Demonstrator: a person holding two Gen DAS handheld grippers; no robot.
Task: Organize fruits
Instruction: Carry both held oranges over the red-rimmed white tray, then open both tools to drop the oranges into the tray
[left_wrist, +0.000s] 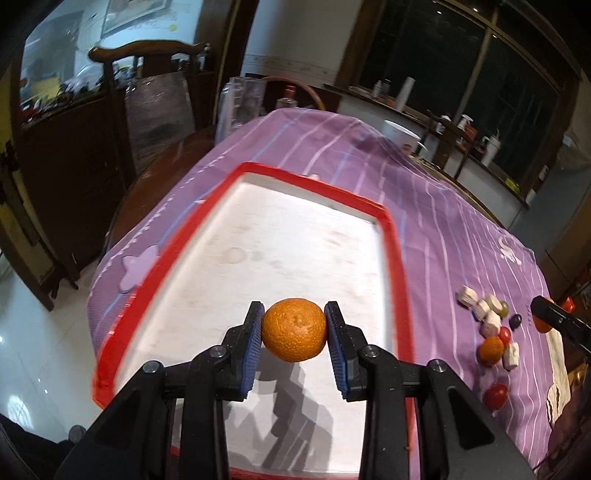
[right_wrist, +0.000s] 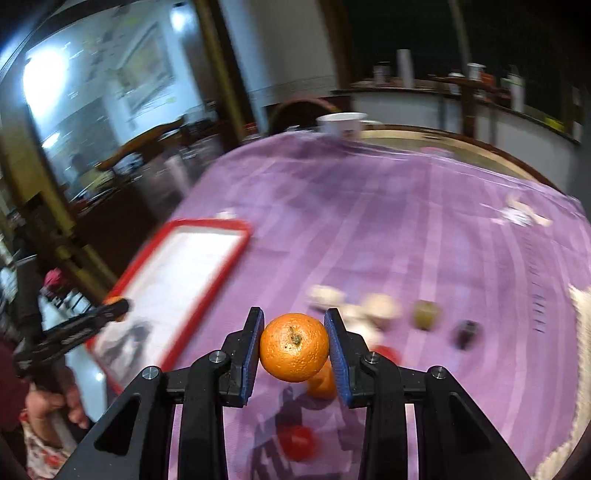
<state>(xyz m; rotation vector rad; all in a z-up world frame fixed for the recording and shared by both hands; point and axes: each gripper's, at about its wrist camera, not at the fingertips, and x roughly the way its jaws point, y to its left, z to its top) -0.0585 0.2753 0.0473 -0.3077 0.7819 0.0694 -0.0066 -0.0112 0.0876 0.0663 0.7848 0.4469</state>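
My left gripper (left_wrist: 294, 325) is shut on a mandarin (left_wrist: 294, 329) and holds it above the near part of a red-rimmed white tray (left_wrist: 391, 236). My right gripper (right_wrist: 294, 341) is shut on another mandarin (right_wrist: 294, 347), held above the purple tablecloth to the right of the tray (right_wrist: 243, 236). Loose on the cloth lie a third mandarin (left_wrist: 491, 350), red cherry tomatoes (left_wrist: 495, 397), a green grape (right_wrist: 426, 314), a dark grape (right_wrist: 467, 333) and several pale cut pieces (left_wrist: 480, 308). The right gripper tip shows in the left wrist view (left_wrist: 545, 308).
The round table carries a purple striped cloth (left_wrist: 424, 192). A white cup (left_wrist: 400, 134) and a clear glass pitcher (left_wrist: 240, 107) stand at the far side. A wooden chair (left_wrist: 147, 92) is behind the table. A cream cloth (right_wrist: 581, 332) lies at the right edge.
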